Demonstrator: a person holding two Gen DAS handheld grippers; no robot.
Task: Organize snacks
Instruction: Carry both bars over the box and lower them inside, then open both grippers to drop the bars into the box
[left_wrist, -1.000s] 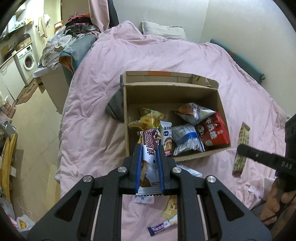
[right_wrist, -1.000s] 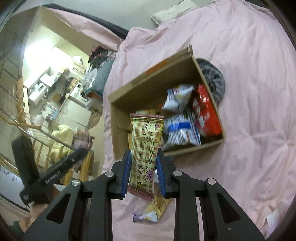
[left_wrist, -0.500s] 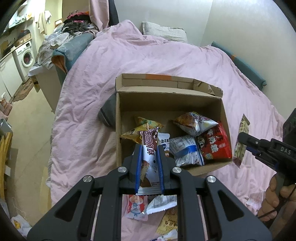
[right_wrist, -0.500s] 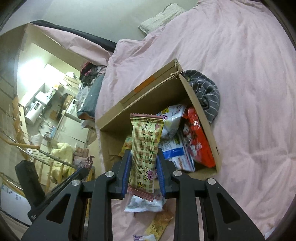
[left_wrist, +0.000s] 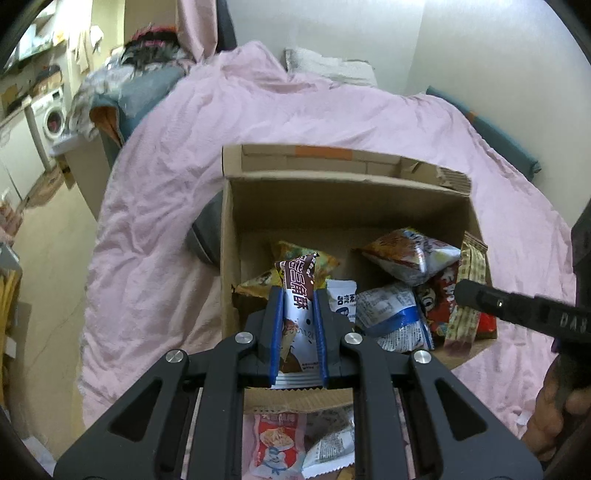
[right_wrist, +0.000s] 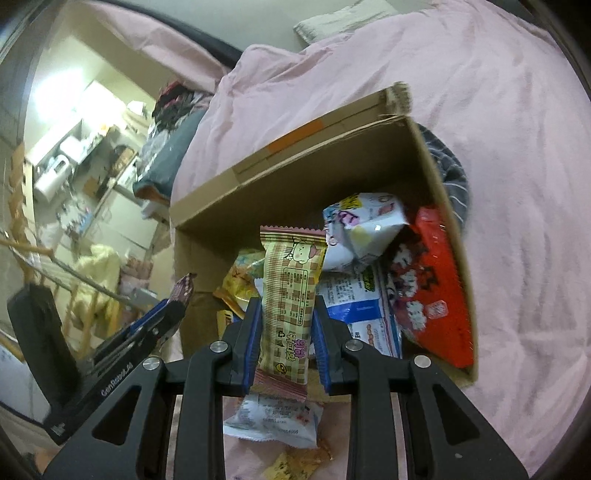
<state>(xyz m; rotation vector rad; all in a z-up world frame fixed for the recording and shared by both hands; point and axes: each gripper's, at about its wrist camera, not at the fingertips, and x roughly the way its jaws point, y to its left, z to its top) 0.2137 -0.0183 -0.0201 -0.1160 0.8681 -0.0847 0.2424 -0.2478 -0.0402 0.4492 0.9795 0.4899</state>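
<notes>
Two snacks are in my grip, one per hand, both over the cardboard box (left_wrist: 369, 206) that sits on the pink bed (left_wrist: 155, 206). My left gripper (left_wrist: 298, 332) pinches a white-and-brown wrapper (left_wrist: 297, 295), held upright above the box's near left corner. My right gripper (right_wrist: 283, 332) pinches a checked beige bar (right_wrist: 290, 288), poised over the box's near edge. Inside the box lie a red bag (right_wrist: 432, 295) against the right wall, a blue-and-white bag (left_wrist: 391, 314) beside it, and a yellow bag (left_wrist: 295, 258) towards the left. Loose packets (left_wrist: 295, 443) lie on the bed just in front of the box.
</notes>
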